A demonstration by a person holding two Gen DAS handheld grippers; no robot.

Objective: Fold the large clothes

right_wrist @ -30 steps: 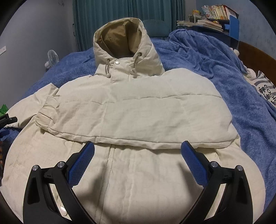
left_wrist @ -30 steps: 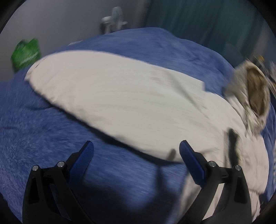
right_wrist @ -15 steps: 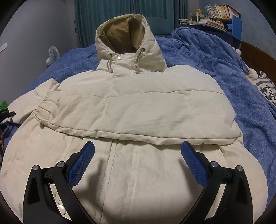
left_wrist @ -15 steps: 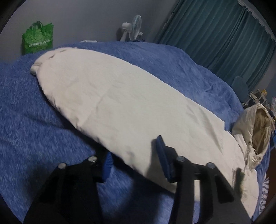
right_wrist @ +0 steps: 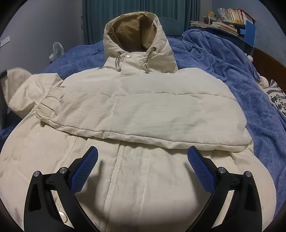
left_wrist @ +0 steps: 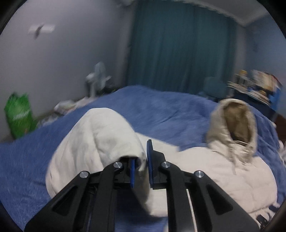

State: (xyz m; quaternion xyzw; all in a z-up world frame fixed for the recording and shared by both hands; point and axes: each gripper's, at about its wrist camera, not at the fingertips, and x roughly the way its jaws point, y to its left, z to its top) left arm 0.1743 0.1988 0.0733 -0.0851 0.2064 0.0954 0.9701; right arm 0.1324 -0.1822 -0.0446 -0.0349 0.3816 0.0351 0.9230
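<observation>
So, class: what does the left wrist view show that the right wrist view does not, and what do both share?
Left wrist only: the left gripper shut on the lifted cream sleeve, plus a green bag by the wall. Right wrist only: the right gripper open over the jacket front, the other sleeve folded across the chest, books. Both: hood, blue blanket, teal curtain, fan.
</observation>
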